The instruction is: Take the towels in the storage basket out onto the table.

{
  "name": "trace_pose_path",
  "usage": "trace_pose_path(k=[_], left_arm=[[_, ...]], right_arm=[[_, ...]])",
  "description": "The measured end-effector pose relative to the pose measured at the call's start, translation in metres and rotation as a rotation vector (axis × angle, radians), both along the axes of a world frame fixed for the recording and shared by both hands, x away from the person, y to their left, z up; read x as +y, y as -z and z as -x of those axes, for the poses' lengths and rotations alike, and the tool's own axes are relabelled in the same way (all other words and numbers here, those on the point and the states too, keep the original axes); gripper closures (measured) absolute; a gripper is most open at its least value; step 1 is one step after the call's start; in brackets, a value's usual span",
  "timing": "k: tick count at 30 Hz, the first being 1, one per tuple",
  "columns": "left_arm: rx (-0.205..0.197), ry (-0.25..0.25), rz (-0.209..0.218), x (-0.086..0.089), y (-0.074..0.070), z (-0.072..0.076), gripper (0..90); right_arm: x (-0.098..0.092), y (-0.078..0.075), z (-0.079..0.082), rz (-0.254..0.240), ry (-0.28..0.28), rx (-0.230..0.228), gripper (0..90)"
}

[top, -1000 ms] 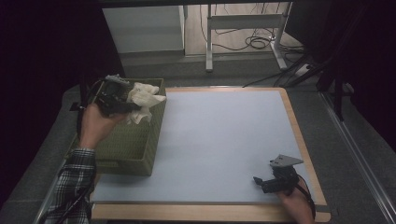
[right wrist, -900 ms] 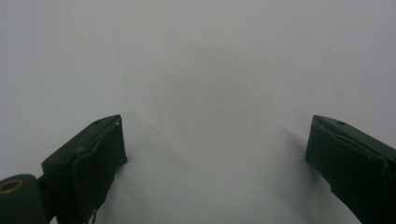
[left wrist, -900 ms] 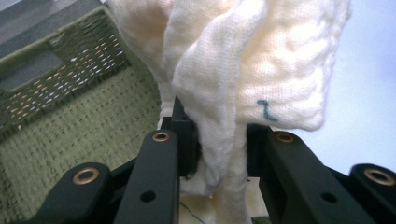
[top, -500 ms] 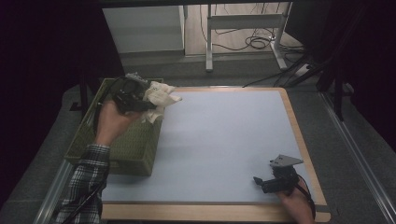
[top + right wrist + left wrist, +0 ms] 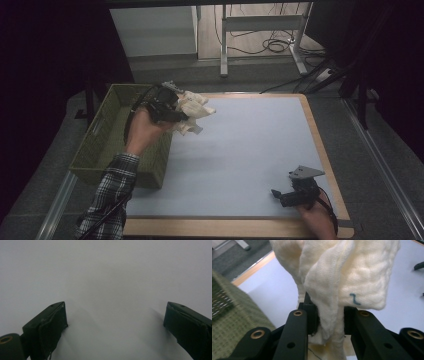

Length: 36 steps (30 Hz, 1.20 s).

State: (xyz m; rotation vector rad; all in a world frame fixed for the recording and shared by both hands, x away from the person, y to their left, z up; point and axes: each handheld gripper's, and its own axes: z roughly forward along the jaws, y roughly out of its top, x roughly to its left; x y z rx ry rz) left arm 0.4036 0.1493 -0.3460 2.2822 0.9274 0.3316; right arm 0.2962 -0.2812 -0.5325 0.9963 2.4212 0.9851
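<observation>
While you're holding that cream knitted cloth (image 5: 192, 107) in your left hand-held gripper (image 5: 172, 111), it's hanging just past the near-right rim of the olive-green woven basket (image 5: 107, 137), over the far-left part of the pale blue counter (image 5: 250, 150). From the left gripper view the jaws are pinching a bunched fold of the cloth (image 5: 342, 277) between them, narrow but not fully closed, with the rest flopping over the top; there's a small blue mark on it. So I'd say the pulling-out part is basically done: the cloth is clear of the basket and not touching the counter yet. What's left, as far as I can judge, is setting it down on the open surface and probably spreading it flat. Your right hand-held gripper (image 5: 292, 196) is sitting at the near-right corner of the counter, jaws wide apart with nothing between them, ready to help.
</observation>
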Motion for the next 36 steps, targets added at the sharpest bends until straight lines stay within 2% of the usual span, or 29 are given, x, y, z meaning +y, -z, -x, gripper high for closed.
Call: trace_pose_path(k=[7, 19, 25, 36], left_arm=[[0.014, 0.032, 0.001, -0.025, 0.015, -0.006, 73.4], [0.045, 0.121, -0.016, -0.082, 0.044, -0.012, 73.1], [0.049, 0.145, -0.018, -0.106, 0.058, -0.013, 72.9], [0.067, 0.186, -0.028, -0.14, 0.085, -0.012, 72.3]], right_arm=[[0.0, 0.0, 0.0, 0.0, 0.0, 0.001, 5.0], [0.0, 0.0, 0.0, 0.0, 0.0, 0.002, 5.0], [0.0, 0.0, 0.0, -0.001, 0.0, 0.002, 5.0], [0.0, 0.0, 0.0, 0.0, 0.001, 0.001, 5.0]])
